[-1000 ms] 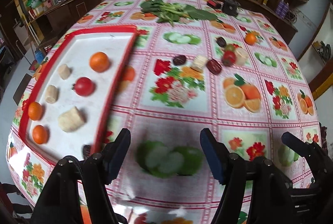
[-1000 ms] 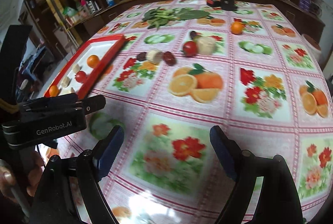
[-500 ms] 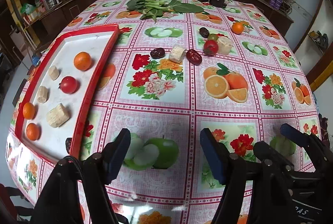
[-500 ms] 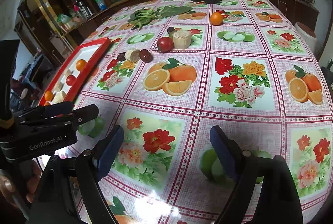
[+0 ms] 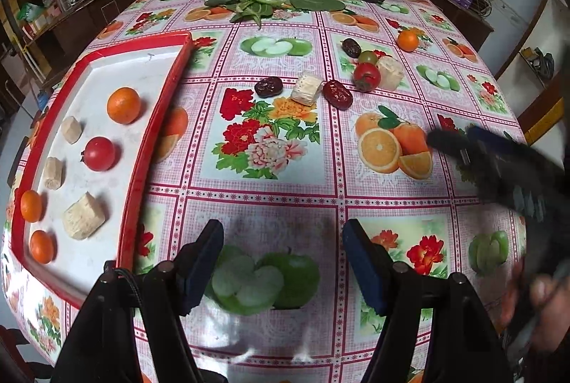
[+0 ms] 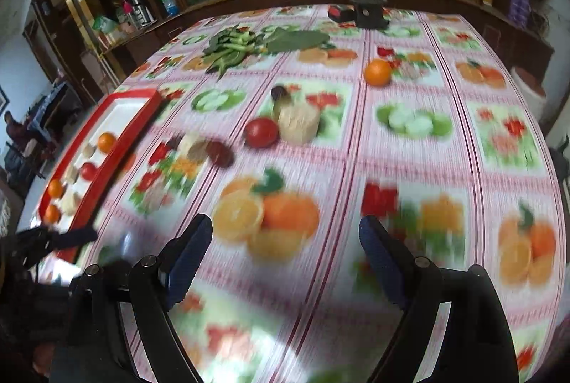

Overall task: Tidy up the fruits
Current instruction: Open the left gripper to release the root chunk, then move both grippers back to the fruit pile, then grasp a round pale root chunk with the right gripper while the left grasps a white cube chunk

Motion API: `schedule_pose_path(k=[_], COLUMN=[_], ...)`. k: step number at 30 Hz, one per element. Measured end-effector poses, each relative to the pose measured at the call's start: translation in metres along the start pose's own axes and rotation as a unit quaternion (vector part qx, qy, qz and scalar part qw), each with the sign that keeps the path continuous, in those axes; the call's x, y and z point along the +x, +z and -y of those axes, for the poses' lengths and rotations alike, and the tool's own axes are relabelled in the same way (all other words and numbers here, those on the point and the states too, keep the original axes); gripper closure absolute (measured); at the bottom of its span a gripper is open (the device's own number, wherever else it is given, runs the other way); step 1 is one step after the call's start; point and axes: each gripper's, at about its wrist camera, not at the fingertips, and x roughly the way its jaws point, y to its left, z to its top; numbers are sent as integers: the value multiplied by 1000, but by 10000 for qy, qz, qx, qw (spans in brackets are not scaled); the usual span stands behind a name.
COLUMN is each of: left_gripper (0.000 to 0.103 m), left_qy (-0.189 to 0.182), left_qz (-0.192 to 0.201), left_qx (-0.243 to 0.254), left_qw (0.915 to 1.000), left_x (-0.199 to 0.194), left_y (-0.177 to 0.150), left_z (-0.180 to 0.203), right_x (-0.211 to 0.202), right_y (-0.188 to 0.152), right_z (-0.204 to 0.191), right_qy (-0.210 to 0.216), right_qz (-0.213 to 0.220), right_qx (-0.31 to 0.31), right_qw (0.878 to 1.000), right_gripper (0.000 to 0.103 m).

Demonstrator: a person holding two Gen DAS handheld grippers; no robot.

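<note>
While both claws gape empty, red tray (image 5: 156,119) with oranges, tomato (image 5: 99,153), pale chunks.

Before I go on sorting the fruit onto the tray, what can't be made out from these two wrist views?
- Right wrist view: motion blur smears the dark dates and pale chunk; edges unclear.
- Left wrist view: the right gripper is a blurred streak; jaw gap unreadable there.
- Left wrist view: the red-rimmed white tray has its near corner hidden behind the left gripper.
- Small green fruit, partly behind the red tomato; kind unclear.
</note>
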Motion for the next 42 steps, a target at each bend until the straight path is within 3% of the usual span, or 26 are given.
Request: schedule_pose_path(k=[9,13,17,20,21,24,31,37,42], left_gripper=[31,31,30,30,30,29,29,29,29], left_qy=[-135,-141,-168,-180,-199,-241,-156,-146,-126], left_qz=[-107,-69,-109,-119,-127,-106,-151,-141,-180], left_qx=[41,139,184,181,167,144,60,14,65], left_qw=[9998,9998,9996,9996,9996,9995,9997,9998,9997], left_x=[6,7,12,15,16,17,30,32,35], left_y=[2,6,15,21,23,27,42,48,49], left_z=[-17,-19,-17,-16,-16,-17,-16,-19,-17], right_x=[55,63,72,75,76,70,56,66,79], right_y=[49,57,69,68,66,55,59,57,54], right_z=[18,17,14,12,14,14,4,-5,-13], right_qy=[-250,-87,476,881,1134,1847,1171,813,385], right_qz=[-85,-23,-185,-366,-525,-739,-276,-307,-411], right_qx=[-186,-372,-355,-218,-84,-44,-619,-1103,-1426], right_qw=[9995,9993,9981,9952,9921,9800,9908,9901,9882], right_gripper=[20,23,27,38,44,44,39,40,51])
